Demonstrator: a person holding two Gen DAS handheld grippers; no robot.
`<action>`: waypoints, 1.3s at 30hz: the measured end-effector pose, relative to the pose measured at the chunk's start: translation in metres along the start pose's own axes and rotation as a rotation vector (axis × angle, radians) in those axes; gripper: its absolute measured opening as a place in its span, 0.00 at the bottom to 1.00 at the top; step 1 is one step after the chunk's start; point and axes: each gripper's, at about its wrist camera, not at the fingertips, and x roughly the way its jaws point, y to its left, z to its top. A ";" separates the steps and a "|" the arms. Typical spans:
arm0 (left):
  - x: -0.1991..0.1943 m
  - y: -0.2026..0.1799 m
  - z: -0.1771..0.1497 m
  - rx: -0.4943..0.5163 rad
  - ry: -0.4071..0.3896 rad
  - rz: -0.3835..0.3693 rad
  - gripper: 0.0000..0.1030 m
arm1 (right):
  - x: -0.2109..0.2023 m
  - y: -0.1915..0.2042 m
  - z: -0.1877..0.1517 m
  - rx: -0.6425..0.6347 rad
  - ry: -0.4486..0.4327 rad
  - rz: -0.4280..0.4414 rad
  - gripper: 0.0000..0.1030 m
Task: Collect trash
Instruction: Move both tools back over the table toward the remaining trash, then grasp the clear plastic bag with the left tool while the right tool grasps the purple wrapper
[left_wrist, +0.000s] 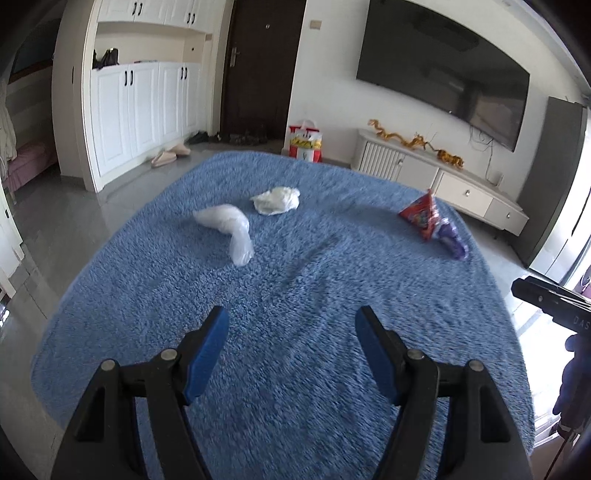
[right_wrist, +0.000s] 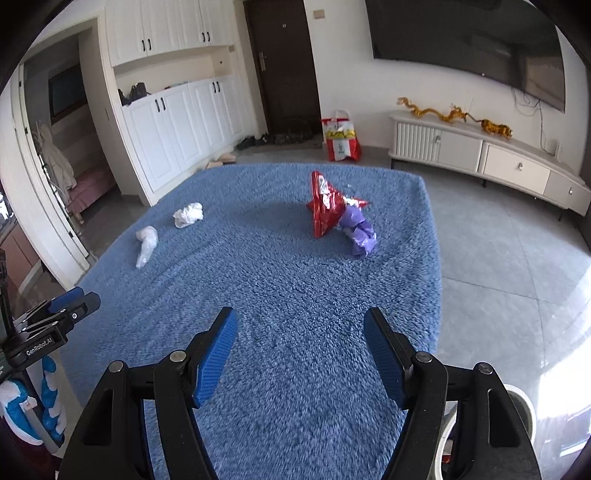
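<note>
Four pieces of trash lie on a blue shaggy rug (left_wrist: 295, 295) (right_wrist: 295, 295). A clear plastic bag (left_wrist: 229, 229) (right_wrist: 146, 243) and a crumpled white bag (left_wrist: 276, 199) (right_wrist: 189, 214) lie towards the left. A red snack wrapper (left_wrist: 421, 216) (right_wrist: 327, 208) stands against a crumpled purple bag (left_wrist: 452, 240) (right_wrist: 358, 230) on the right. My left gripper (left_wrist: 291, 315) is open and empty, well short of the clear bag. My right gripper (right_wrist: 301, 317) is open and empty, short of the red wrapper. The left gripper (right_wrist: 79, 295) also shows at the right wrist view's left edge.
A white bin rim (right_wrist: 524, 402) shows at the lower right, beside the rug. A red gift bag (left_wrist: 306, 142) (right_wrist: 341, 136) stands by the dark door. A TV cabinet (left_wrist: 443, 177) (right_wrist: 480, 155) lines the right wall; white cupboards (left_wrist: 140, 110) and slippers (left_wrist: 170, 154) are on the left.
</note>
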 end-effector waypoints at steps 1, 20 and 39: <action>0.005 0.002 0.002 0.001 0.004 0.008 0.67 | 0.008 -0.002 0.003 -0.008 0.007 -0.003 0.68; 0.109 0.051 0.066 -0.079 0.033 0.095 0.67 | 0.134 -0.056 0.073 -0.040 0.039 -0.030 0.73; 0.114 0.048 0.059 -0.083 0.065 0.062 0.17 | 0.136 -0.057 0.063 -0.016 0.092 -0.004 0.31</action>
